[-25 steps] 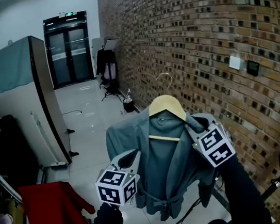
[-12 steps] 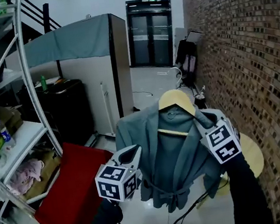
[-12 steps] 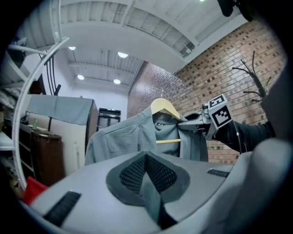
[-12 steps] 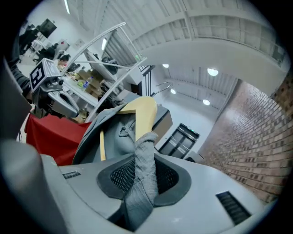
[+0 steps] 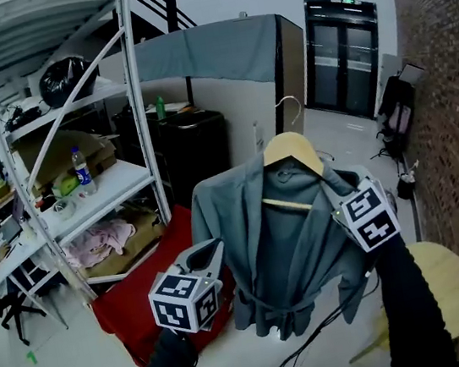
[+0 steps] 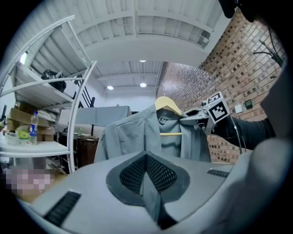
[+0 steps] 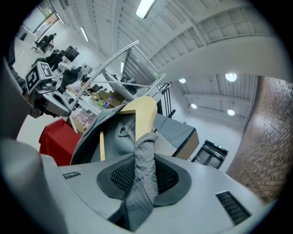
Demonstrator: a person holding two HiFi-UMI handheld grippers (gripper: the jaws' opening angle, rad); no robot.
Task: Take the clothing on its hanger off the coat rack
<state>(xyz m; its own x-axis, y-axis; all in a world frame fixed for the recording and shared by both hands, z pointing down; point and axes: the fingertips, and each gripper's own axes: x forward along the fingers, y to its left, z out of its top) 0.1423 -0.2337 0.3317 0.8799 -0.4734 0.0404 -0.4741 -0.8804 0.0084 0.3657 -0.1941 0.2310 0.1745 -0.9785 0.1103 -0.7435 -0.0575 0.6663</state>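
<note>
A grey-green jacket hangs on a wooden hanger in mid-air, and the hanger's metal hook is free of any rail. My left gripper is shut on the cloth at the jacket's left side. My right gripper is shut on the cloth at its right shoulder. In the left gripper view the jacket and hanger fill the middle, with a thin fold pinched in the left gripper. In the right gripper view a thick twist of cloth sits in the right gripper, just below the hanger.
A white metal shelf rack with bottles and boxes stands at the left. A red cloth lies on the floor below it. A round wooden stool is at the right, by the brick wall. A black cabinet stands behind the jacket.
The view has swung left, from the brick wall to the shelf rack. The jacket on its hanger has travelled with both grippers, and both grips are unchanged.
</note>
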